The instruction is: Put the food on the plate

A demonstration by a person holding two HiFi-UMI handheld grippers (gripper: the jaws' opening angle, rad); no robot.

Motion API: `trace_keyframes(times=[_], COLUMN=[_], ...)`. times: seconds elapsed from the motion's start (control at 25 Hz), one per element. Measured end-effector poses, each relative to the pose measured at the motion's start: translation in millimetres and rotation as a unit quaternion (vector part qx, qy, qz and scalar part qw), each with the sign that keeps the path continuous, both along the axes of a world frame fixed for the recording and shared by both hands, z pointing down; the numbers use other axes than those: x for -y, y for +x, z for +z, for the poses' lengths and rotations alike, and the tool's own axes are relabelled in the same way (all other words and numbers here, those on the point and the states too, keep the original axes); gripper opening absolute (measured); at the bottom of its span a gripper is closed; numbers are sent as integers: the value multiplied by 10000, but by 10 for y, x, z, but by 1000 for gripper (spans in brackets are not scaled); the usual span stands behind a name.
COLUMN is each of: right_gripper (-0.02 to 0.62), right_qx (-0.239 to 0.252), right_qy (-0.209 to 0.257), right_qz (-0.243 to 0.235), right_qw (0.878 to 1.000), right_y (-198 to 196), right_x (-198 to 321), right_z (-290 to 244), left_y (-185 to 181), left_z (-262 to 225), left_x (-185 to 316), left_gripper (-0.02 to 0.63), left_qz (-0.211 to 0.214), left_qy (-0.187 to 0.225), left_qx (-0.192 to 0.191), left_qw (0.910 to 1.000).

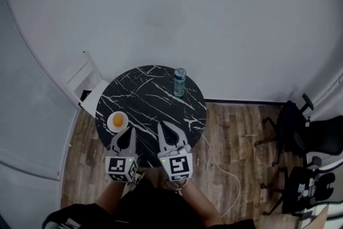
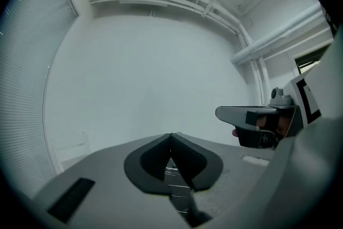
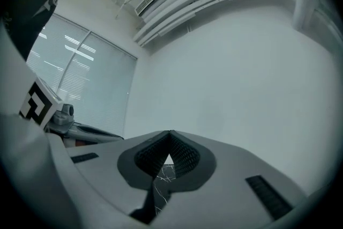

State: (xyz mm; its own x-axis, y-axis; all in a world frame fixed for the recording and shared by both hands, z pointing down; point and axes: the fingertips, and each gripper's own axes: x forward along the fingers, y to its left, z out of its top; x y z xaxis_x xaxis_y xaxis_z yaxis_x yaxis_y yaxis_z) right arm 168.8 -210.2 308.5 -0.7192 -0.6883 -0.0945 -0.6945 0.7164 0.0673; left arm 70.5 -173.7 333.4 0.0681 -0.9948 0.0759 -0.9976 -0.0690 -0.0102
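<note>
The round marble worktop (image 1: pixel 155 99) carries everything. The left claw (image 1: pixel 128 132) and right claw (image 1: pixel 165 127) are both pressed together, empty, level over its near edge. The bottle (image 1: pixel 179 82) stands far right, well apart. The plate (image 1: pixel 110 125), with the orange food (image 1: pixel 117 121) on it, sits at the left rim beside the left claw: a sideways sweep could knock it off.

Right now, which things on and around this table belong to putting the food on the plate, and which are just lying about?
For the job:
- plate
- orange food, already on the plate
- left gripper and right gripper, both shut and empty

Lying about:
- water bottle, at the table's far edge
- black chairs, off to the side
</note>
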Motion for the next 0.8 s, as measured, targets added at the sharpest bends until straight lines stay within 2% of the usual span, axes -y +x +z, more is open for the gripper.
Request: trace_keyframes(times=[0.16, 0.6, 0.8], right_gripper=[-4, -4, -4], right_qx=[-33, -108, -86], right_qy=[73, 268, 278], right_qz=[25, 45, 25], right_qw=[10000, 9996, 9996], right_y=[35, 206, 189], right_x=[-35, -19, -9], right_z=[-22, -158, -166], left_y=[86, 220, 215], left_z=[-8, -147, -221], left_x=[16, 121, 154], left_gripper=[0, 0, 0], left_qz=[73, 95, 74], left_qy=[-30, 205, 318], left_qx=[29, 106, 295], left_qw=[10000, 9997, 9990])
